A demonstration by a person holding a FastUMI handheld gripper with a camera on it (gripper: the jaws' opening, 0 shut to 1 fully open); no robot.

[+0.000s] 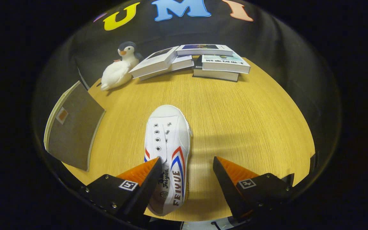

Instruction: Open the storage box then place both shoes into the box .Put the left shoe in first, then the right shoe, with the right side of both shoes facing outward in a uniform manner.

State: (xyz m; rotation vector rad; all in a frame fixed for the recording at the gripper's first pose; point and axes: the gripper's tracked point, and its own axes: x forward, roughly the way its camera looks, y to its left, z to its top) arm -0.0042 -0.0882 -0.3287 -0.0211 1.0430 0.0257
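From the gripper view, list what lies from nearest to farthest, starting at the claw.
Open claw, its fingers astride the white shoe's heel → white shoe, toe pointing away → bare wooden table → plush penguin and stacked books at the far edge.

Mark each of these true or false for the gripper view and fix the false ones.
1. The gripper has its fingers spread apart. True.
2. Both fingers press on the white shoe. False: the shoe's heel end lies between the open fingers, close against the left finger, while bare table shows between it and the right finger.
3. The shoe's toe points away from the gripper, toward the books. True.
4. The plush penguin sits on top of the books. False: it sits on the table beside them.
5. A grey-brown flat box lies off to the side of the shoe, apart from it. True.
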